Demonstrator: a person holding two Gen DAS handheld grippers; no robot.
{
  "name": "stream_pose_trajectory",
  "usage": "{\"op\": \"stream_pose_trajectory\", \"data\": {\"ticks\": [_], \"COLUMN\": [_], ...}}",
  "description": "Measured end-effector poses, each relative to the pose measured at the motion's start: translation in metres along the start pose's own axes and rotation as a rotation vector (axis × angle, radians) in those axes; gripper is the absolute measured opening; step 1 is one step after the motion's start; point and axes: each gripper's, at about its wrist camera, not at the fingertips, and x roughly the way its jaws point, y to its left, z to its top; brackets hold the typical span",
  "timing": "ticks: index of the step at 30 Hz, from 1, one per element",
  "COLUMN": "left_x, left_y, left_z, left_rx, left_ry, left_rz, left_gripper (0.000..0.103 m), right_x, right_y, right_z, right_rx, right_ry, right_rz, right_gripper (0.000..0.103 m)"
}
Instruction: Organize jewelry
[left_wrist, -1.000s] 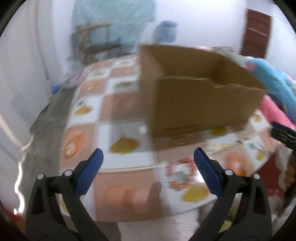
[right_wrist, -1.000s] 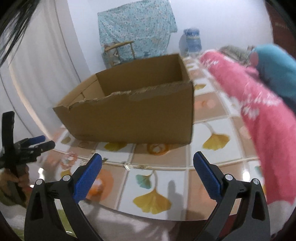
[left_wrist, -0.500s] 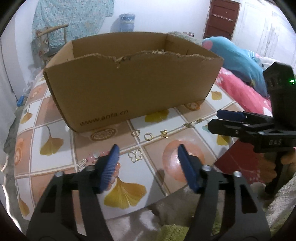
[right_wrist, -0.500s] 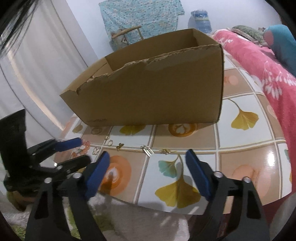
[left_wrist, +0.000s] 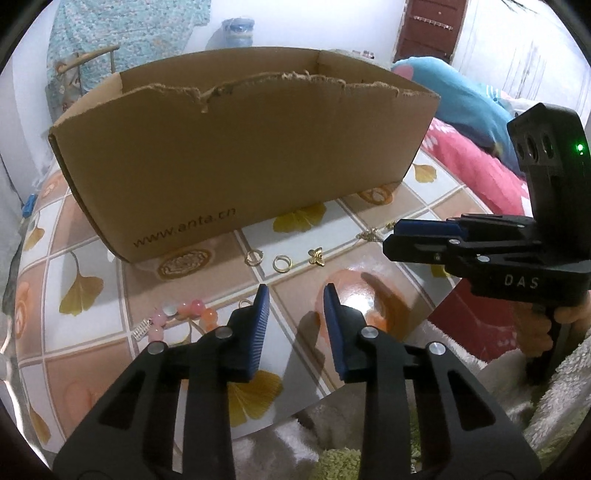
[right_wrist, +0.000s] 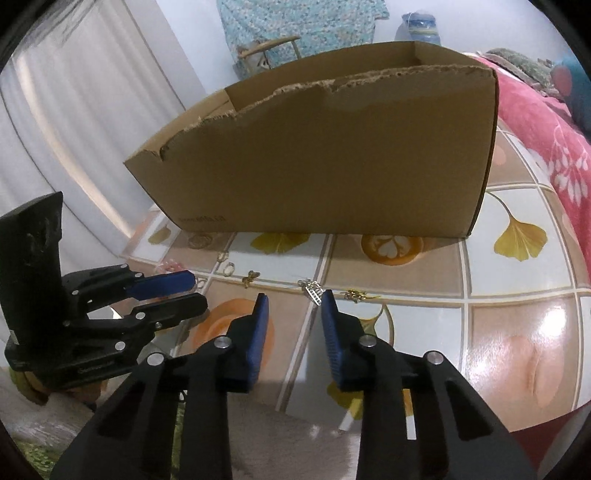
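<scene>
- Cardboard box (left_wrist: 236, 155): stands open-topped on the tiled table (left_wrist: 369, 295); presumably the jewelry's destination.
- Left gripper (left_wrist: 293, 295): blue pads partly spread, holding nothing, poised above the table near two rings (left_wrist: 267, 260) and a gold butterfly charm (left_wrist: 317, 256).
- Right gripper (right_wrist: 291, 302): likewise partly spread and empty, aimed at a small silver piece (right_wrist: 313, 290) just beyond its tips.
- Bead bracelet (left_wrist: 177, 315): lies left of the left gripper.
- Step: approach; no item lifted. Next move likely calls for lowering around one small piece, then pinching delicately.
</scene>
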Motion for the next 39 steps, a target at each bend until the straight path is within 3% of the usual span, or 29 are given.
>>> {"op": "stream_pose_trajectory", "data": {"ticks": [14,24,31,39], "left_x": [-0.004,-0.008,-0.009,-0.005], "left_y": [0.013,0.013,0.012,0.001], "left_z": [-0.006,-0.007,-0.006,-0.002], "left_rx": [-0.024,-0.027,-0.017,0.012], "left_ry": [0.028,0.011,0.005,0.003], "left_rz": [0.035,0.042,0.046,0.043], "left_gripper": [0.029,0.029,0.029,0.029], "right_x": [0.008,0.0,-0.007,-0.002], "right_y": [-0.006,-0.026,-0.023,-0.006], "right_z": [0.001,0.003,-0.002,0.001], "right_rx": [0.004,0.048,0.044,-0.053], "right_ry": [0.013,-0.003,-0.008,-0.024], "right_rz": [-0.031,-0.135,-0.111,-0.077], "right_gripper": [0.028,0.028,0.028,0.028]}}
